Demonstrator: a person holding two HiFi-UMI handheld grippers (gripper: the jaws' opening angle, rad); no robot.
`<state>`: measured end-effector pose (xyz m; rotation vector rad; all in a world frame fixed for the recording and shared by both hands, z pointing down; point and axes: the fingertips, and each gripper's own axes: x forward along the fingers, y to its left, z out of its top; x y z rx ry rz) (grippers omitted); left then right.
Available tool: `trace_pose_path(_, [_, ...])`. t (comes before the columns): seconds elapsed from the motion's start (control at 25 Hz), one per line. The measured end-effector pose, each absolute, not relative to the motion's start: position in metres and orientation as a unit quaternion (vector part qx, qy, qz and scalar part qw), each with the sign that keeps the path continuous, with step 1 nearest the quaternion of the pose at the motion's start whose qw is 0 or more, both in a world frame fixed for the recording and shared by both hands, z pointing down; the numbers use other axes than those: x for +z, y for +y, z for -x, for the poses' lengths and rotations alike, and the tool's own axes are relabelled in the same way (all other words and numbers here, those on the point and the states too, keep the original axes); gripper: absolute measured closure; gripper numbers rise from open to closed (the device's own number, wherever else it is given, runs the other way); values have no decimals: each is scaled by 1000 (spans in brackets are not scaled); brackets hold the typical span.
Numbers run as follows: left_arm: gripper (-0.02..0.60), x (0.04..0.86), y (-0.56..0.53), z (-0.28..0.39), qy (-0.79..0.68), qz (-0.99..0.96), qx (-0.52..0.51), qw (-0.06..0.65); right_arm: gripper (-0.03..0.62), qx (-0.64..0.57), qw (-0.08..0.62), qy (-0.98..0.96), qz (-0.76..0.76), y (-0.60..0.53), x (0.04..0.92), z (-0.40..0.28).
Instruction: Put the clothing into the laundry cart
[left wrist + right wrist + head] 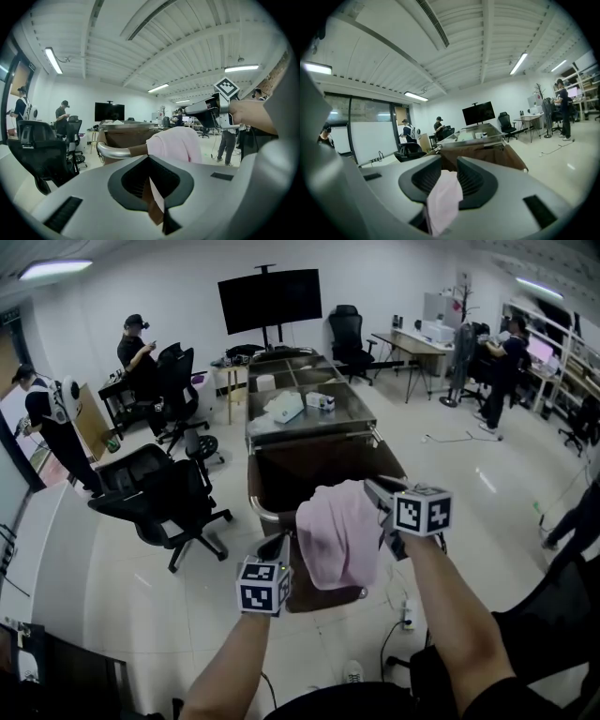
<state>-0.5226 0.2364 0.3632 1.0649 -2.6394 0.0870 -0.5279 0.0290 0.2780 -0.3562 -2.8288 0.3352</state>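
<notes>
A pink cloth [337, 532] hangs from my right gripper [373, 491], which is shut on its upper edge; the right gripper view shows the cloth [443, 201] pinched between the jaws [443, 187]. It hangs over the near end of the brown laundry cart [255, 493] with its chrome rim. My left gripper [278, 542] is lower and to the left of the cloth, close to the cart's near rim [112, 151]. Its jaws [157, 206] stand together with nothing in them. From the left gripper view the cloth [176, 143] hangs just ahead, under the right gripper [190, 111].
A steel trolley [305, 413] with white items stands behind the cart. Black office chairs [164, 498] stand at the left. A power strip and cables [408, 615] lie on the floor at the right. Several people stand at the room's left and right sides.
</notes>
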Motion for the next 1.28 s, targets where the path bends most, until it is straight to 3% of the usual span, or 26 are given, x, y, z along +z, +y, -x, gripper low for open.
trace_pose_path(0.56, [581, 379, 244, 467, -885, -434, 63, 158, 472, 102, 147, -981, 79, 63, 315, 418])
trace_pose_path(1.12, [581, 399, 228, 420, -875, -448, 50, 175, 586, 139, 178, -972, 62, 56, 376, 347])
trace_pose_path(1.28, [581, 403, 221, 403, -879, -439, 42, 180, 590, 139, 189, -969, 82, 56, 388, 332])
